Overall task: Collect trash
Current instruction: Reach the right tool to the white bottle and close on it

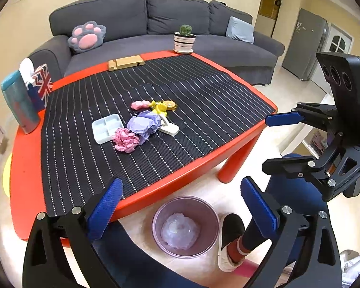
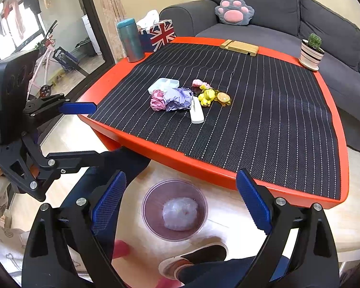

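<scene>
A crumpled pink paper ball (image 1: 126,140) and a crumpled purple paper (image 1: 144,124) lie together mid-table on the striped mat; the right wrist view shows the same pink ball (image 2: 158,100) and purple paper (image 2: 177,99). On the floor by the table's near edge stands a purple bin (image 1: 156,216) holding a pale crumpled wad (image 1: 180,230). My left gripper (image 1: 182,182) hovers above the bin, open and empty. My right gripper (image 2: 181,174) is also open and empty over the bin (image 2: 146,206) and its wad (image 2: 180,213). Each gripper shows in the other's view: right gripper (image 1: 276,141), left gripper (image 2: 84,132).
Beside the papers lie a white compartment tray (image 1: 105,127), a white flat bar (image 1: 170,128), a yellow toy (image 1: 159,107) and a turtle figure (image 2: 223,98). A teal bottle (image 1: 19,100), flag tissue box (image 1: 42,85), wooden stand (image 1: 126,62) and cactus pot (image 1: 184,40) line the red table's (image 1: 26,168) edges. A person's shoe (image 1: 230,237) rests next to the bin.
</scene>
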Motion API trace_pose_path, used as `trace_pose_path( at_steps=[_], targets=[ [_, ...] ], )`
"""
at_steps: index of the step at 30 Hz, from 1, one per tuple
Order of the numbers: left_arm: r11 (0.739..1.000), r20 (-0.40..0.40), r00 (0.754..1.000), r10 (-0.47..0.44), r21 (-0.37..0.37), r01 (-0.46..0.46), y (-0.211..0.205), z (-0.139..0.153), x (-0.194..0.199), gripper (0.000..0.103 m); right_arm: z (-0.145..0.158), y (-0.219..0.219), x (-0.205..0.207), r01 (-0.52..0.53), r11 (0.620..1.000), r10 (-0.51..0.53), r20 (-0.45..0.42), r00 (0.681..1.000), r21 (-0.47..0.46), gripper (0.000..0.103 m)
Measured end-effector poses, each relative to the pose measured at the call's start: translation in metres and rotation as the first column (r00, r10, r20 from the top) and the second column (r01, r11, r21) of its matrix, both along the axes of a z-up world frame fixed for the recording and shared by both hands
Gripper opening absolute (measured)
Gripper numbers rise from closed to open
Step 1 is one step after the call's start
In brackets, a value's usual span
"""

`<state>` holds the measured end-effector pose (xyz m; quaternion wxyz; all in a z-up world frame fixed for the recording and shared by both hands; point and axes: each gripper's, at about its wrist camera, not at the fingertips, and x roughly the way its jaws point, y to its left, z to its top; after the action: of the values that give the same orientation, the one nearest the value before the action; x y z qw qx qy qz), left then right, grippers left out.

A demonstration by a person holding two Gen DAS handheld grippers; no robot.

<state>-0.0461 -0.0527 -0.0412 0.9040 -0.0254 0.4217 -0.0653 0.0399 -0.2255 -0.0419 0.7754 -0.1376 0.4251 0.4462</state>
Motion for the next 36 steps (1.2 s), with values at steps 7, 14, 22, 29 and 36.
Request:
trace_pose_path(
  at_steps=[7, 14, 22, 29, 36],
  targets=[
    [0.999, 0.010, 0.999, 0.037, -0.005, -0.037, 0.017, 0.003, 0.006, 0.095, 0.004, 0.008, 0.007, -0.001, 1.000, 0.002, 0.020, 1.000, -0.004, 0.092],
    [0.997, 0.016, 0.996, 0.082, -0.003, -0.082, 0.039, 0.004, 0.018, 0.095, 0.009, 0.027, 0.027, -0.022, 1.000, 0.022, 0.036, 0.999, -0.015, 0.092],
    [0.993, -0.002, 0.993, 0.118, 0.004, -0.118, 0.059, -0.003, 0.035, 0.095, 0.001, 0.057, 0.052, -0.051, 0.996, 0.054, 0.034, 0.998, -0.068, 0.094],
    [0.991, -0.012, 0.991, 0.135, -0.006, -0.135, 0.066, -0.008, 0.038, 0.095, -0.022, 0.084, 0.079, -0.075, 0.988, 0.075, -0.004, 0.997, -0.139, 0.094],
    [0.988, -0.023, 0.988, 0.152, -0.013, -0.152, 0.072, -0.013, 0.036, 0.095, -0.044, 0.110, 0.095, -0.106, 0.974, 0.102, -0.031, 0.994, -0.201, 0.094]
  ],
)
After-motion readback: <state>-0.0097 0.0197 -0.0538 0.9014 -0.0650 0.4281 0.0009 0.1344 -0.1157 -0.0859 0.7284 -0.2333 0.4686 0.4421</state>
